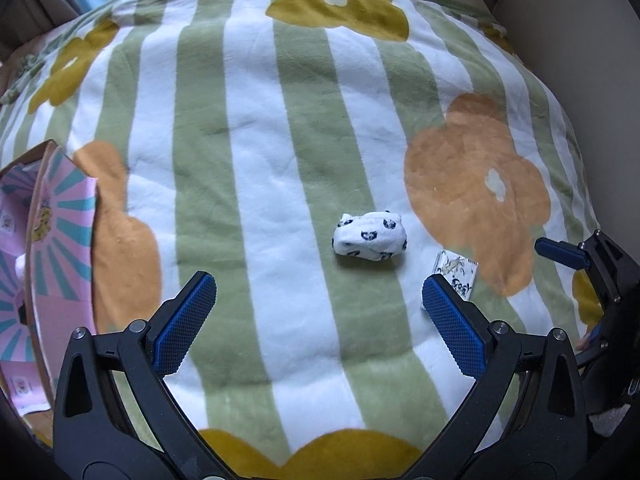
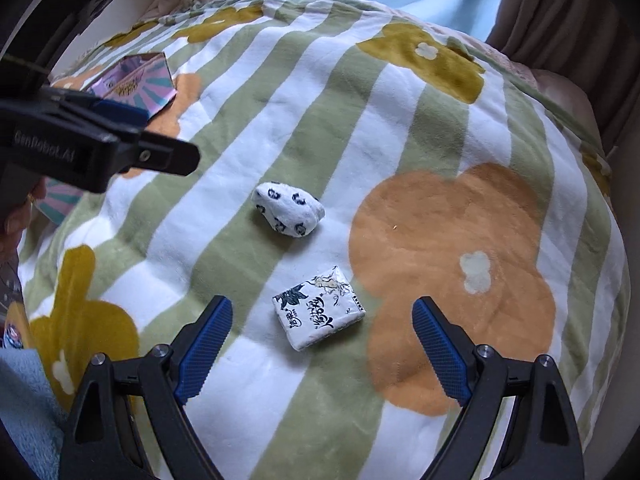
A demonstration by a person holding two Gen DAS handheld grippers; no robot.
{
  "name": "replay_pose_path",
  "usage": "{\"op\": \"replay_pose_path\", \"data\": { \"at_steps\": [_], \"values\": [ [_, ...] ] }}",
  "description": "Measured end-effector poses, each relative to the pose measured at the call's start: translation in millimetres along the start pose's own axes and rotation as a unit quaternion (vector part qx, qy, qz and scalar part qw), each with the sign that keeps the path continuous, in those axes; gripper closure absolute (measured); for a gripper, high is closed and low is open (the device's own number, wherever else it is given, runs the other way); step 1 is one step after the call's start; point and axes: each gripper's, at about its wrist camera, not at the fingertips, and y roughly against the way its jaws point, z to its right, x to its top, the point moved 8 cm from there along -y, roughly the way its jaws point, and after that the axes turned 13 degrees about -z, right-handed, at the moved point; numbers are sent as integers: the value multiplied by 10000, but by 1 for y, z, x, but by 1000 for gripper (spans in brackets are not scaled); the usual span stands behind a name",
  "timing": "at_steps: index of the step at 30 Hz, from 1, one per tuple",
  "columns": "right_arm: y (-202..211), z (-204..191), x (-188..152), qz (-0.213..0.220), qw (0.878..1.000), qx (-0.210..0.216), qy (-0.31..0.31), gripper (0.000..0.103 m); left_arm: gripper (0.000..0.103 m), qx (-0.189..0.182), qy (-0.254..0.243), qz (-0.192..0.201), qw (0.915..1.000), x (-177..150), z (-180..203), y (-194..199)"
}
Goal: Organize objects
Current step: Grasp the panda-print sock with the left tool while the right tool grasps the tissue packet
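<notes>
Blanket (image 1: 248, 184) with green stripes and big flowers lay under everything. Both hand-held grippers, left (image 1: 319, 308) and right (image 2: 322, 332), were wide open and held nothing. The rolled sock (image 1: 370, 236) sat near the tissue pack (image 2: 319, 307). The pink box (image 1: 48, 240) stood at the left.

A striped, flowered blanket (image 1: 248, 128) covers a bed — brown curtains (image 2: 560, 12) hang behind.

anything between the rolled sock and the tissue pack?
Nothing: only bare striped blanket separates the rolled sock from the tissue pack. The right wrist view shows this best.
</notes>
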Motion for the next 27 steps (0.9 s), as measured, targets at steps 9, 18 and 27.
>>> {"op": "replay_pose_path", "data": {
  "at_steps": [9,18,27],
  "values": [
    [-57,0,-3,-227,9975,273,606,14,0,-98,-147,-380,9991,29,31,-79],
    [-82,-2,1,-408,9930,657,895,38,9,-257,-150,-673,9973,42,39,-121],
    [-82,0,3,-374,9929,762,828,40,41,-366,-467,-760,9953,45,59,-129]
  ]
}}
